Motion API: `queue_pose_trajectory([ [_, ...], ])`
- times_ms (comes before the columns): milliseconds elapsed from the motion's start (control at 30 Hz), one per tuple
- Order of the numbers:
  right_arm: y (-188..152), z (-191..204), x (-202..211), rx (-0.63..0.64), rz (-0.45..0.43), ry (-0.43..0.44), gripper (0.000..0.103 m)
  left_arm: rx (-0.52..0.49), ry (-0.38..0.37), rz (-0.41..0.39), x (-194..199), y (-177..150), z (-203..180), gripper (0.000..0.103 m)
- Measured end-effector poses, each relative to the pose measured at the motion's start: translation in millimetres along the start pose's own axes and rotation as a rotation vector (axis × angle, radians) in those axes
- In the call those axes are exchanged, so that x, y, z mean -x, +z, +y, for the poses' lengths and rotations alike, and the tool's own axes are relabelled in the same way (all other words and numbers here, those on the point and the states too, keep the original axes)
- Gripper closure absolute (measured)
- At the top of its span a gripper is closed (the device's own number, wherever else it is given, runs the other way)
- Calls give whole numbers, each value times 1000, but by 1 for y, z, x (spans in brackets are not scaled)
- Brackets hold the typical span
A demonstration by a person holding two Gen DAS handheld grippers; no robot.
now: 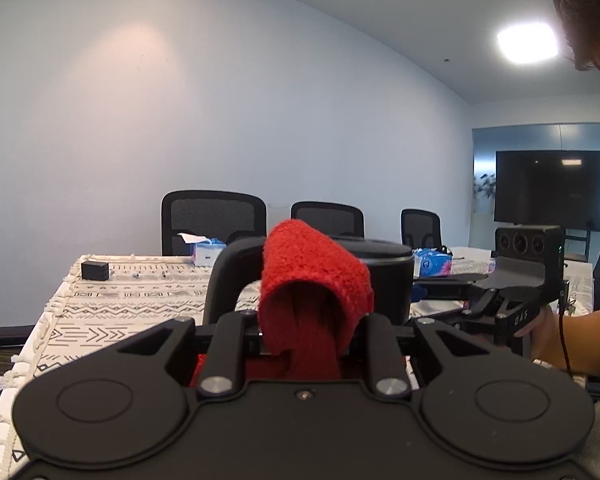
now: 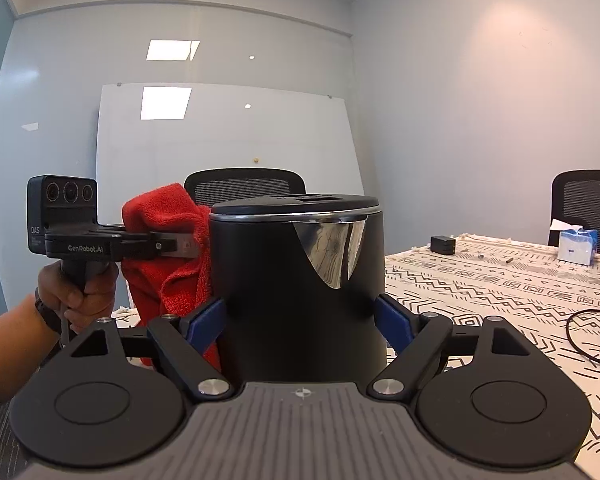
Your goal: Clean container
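The container is a black electric kettle (image 2: 300, 280) with a chrome spout and a flat lid, upright on the patterned tablecloth. My right gripper (image 2: 300, 320) is shut on the kettle's body, one blue pad on each side. My left gripper (image 1: 308, 320) is shut on a red cloth (image 1: 312, 280) and holds it against the kettle's handle side. In the right wrist view the left gripper (image 2: 192, 244) and its red cloth (image 2: 168, 256) press on the kettle's left wall. In the left wrist view the kettle (image 1: 384, 276) and its handle sit behind the cloth.
The table carries a black-and-white patterned cloth (image 2: 500, 292). On it lie a small black box (image 2: 443, 244), a tissue box (image 2: 576, 245) and a black cable (image 2: 592, 336). Black office chairs (image 1: 214, 220) stand along the far side. A person's head (image 1: 588, 12) is at the top right.
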State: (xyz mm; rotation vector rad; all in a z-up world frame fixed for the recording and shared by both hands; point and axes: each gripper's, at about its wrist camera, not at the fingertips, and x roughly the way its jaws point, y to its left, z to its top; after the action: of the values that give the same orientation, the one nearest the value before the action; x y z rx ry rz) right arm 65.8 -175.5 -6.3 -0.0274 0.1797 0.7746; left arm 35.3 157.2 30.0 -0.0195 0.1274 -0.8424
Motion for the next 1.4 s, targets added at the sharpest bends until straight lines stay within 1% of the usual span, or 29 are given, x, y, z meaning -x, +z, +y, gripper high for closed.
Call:
queue_pose_trajectory([
  [167, -3, 1, -1, -2, -2, -2, 21, 37, 43, 21, 2, -11, -7, 79],
  [300, -1, 2, -3, -5, -1, -5, 20, 25, 54, -13, 6, 6, -12, 78],
  [367, 2, 1, -6, -8, 1, -9, 20, 23, 59, -11, 4, 7, -12, 78],
  [467, 3, 3, -8, -11, 7, -21, 20, 32, 70, 10, 2, 0, -12, 78],
  [567, 4, 5, -8, -13, 11, -26, 20, 42, 97, 43, 0, -10, -16, 78],
  [1067, 6, 7, -10, -27, 13, -33, 20, 94, 187, 75, -7, -9, -31, 78],
  [1133, 7, 7, -10, -28, 13, -33, 20, 103, 200, 91, -8, -13, -33, 78],
  [1267, 7, 7, -10, -34, 9, -30, 20, 117, 203, 75, -5, -8, -34, 78],
  [1400, 6, 5, -9, -40, 8, -28, 20, 85, 188, 42, -1, 9, -44, 78],
])
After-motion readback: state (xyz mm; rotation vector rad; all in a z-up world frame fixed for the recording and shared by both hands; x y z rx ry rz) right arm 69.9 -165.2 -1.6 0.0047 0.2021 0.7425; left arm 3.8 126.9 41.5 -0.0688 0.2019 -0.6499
